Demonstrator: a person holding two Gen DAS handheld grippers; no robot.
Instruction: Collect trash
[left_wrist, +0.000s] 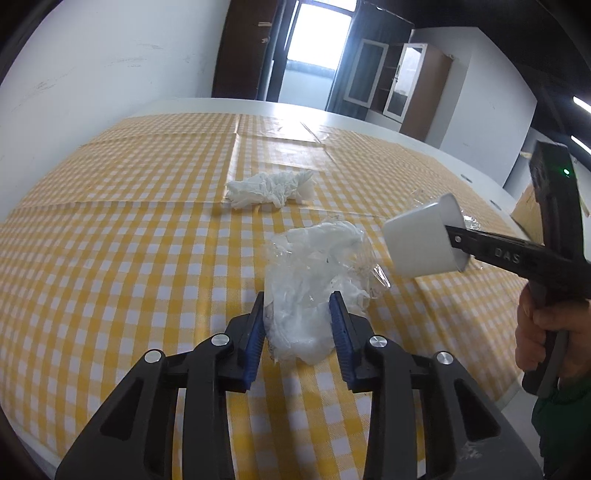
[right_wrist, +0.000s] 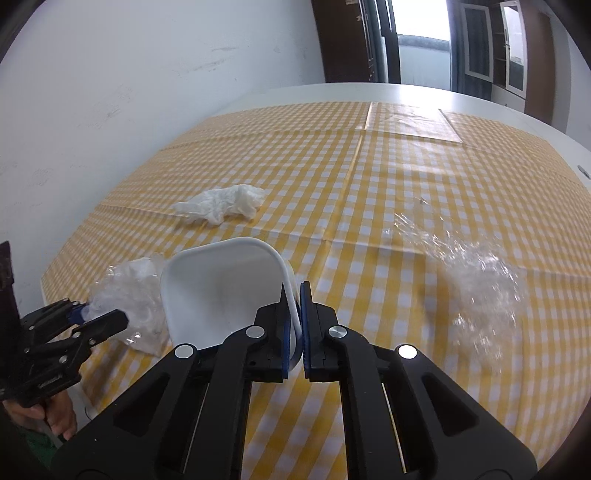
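The crumpled plastic wrap with tissue inside (left_wrist: 314, 295) lies on the yellow checked tablecloth (left_wrist: 110, 258), its near end pinched between the blue pads of the left gripper (left_wrist: 299, 332). It is judged light, soft and slippery, best taken through its bulk. Just beside it, a white plastic tub (right_wrist: 221, 288) is clamped by its rim in the right gripper (right_wrist: 295, 325). A crumpled tissue (left_wrist: 269, 188) and loose clear film (right_wrist: 476, 280) lie farther off.

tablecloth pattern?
Yellow-and-white gingham check on the tablecloth; right wrist view shows it best.
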